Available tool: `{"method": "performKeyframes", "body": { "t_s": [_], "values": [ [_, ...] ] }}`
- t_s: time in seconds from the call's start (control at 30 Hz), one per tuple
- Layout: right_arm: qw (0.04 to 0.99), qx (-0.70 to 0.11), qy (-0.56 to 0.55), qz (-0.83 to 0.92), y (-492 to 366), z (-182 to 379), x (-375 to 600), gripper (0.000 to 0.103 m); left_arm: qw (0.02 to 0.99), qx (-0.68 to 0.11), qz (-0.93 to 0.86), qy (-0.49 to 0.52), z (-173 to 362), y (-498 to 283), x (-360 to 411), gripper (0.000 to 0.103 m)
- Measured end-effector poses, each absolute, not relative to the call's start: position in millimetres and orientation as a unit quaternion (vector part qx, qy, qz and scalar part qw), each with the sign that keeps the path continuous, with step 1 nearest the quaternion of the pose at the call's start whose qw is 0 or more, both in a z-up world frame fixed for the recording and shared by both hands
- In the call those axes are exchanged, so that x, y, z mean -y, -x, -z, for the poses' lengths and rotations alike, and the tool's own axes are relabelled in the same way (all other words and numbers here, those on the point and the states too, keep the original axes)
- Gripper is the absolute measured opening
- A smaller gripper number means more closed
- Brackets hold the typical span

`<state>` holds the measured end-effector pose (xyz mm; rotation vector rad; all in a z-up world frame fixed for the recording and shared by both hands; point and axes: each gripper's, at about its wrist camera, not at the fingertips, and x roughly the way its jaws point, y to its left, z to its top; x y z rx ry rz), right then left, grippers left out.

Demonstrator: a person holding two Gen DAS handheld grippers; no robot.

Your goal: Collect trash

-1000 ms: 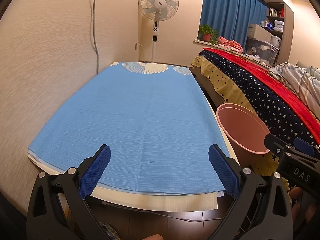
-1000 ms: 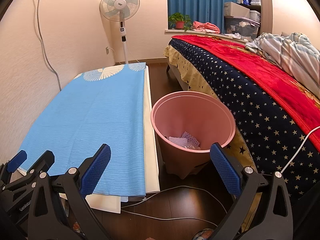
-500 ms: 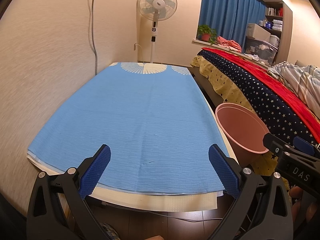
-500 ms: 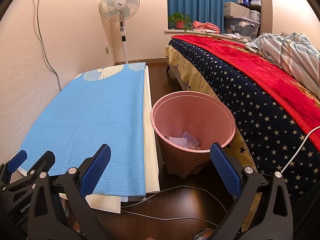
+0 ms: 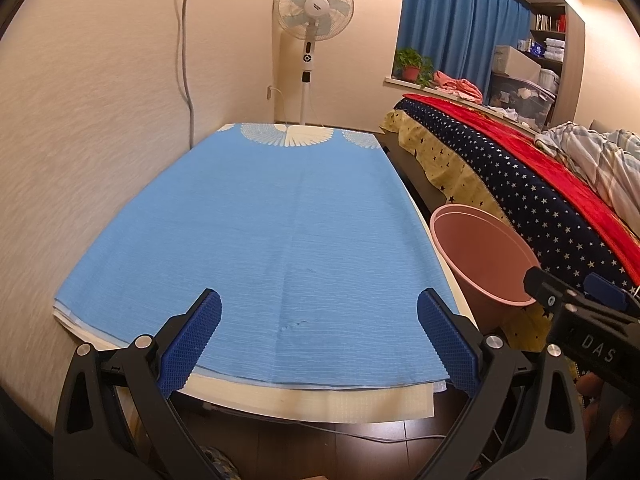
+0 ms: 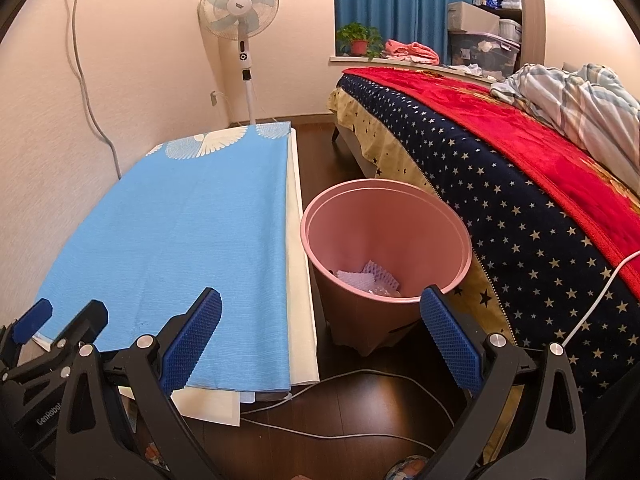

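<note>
Hovering, my left gripper (image 5: 318, 336) and right gripper (image 6: 320, 336) gape empty; crumpled pale wrappers (image 6: 366, 278) already lie in the round pink plastic bin (image 6: 448, 216); no trash shows on the blue cloth-covered table (image 5: 280, 220).

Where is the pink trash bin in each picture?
Left wrist view: the pink trash bin sits at the right, between the blue-covered table and the starry bedspread, partly behind the right tongs.
Right wrist view: the bin stands in the middle, on the floor, with pale trash inside.
Shared landmark: the standing fan against the far wall.
</note>
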<state>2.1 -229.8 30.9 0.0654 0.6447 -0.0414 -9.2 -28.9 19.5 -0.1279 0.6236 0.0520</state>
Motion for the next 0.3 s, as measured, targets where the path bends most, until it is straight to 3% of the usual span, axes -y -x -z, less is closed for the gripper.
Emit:
{"method": "performKeyframes", "body": {
  "t_s": [0.3],
  "values": [
    [0.947, -0.318, -0.032, 0.018, -1.8, -30.3, 229.0, 0.098, 0.947, -0.313, -0.039, 0.068, -17.2, 8.1, 25.6, 0.095]
  ]
}}
